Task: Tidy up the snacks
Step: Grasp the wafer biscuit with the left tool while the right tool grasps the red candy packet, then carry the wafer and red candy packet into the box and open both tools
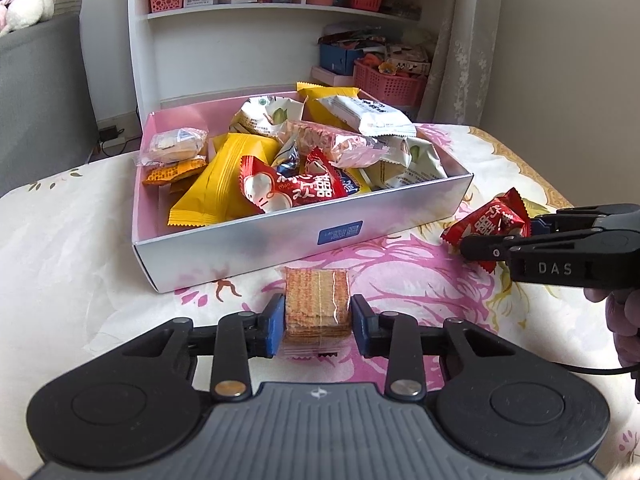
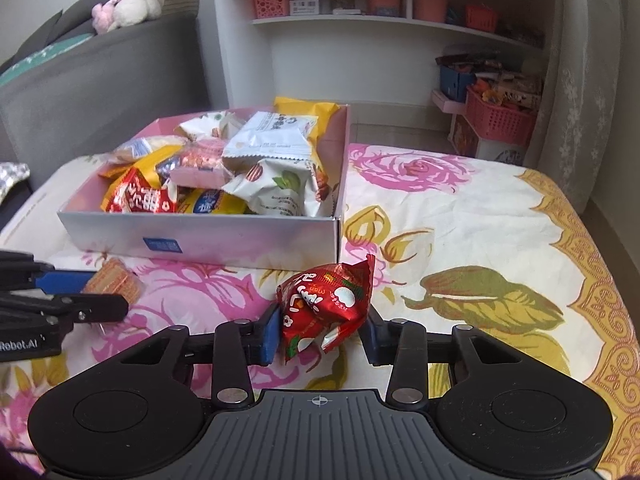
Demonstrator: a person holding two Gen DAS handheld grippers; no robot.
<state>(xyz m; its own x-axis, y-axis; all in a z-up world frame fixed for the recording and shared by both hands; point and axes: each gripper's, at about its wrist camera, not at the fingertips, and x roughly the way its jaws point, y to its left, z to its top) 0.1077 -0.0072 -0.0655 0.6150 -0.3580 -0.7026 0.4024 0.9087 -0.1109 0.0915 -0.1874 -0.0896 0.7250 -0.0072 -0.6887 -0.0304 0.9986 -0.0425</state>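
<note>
I've got the left claw (image 1: 318,320) clamped on the wafer pack (image 1: 317,304), right claw (image 2: 322,330) pinching the red snack (image 2: 326,304), both bound for the box (image 1: 280,236) mid-frame.

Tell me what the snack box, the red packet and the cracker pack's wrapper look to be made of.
Snack box: likely coated cardboard, with a satin sheen and crisp folded corners.
Red packet: probably foil-like plastic film; it is glossy, crinkled, with serrated ends.
Cracker pack: clear, thin plastic wrap, since the layered crackers show through.

Soft daylight, faint shadows, sharp centre, strong fisheye bending at edges (corners black), slight glare on wrappers
</note>
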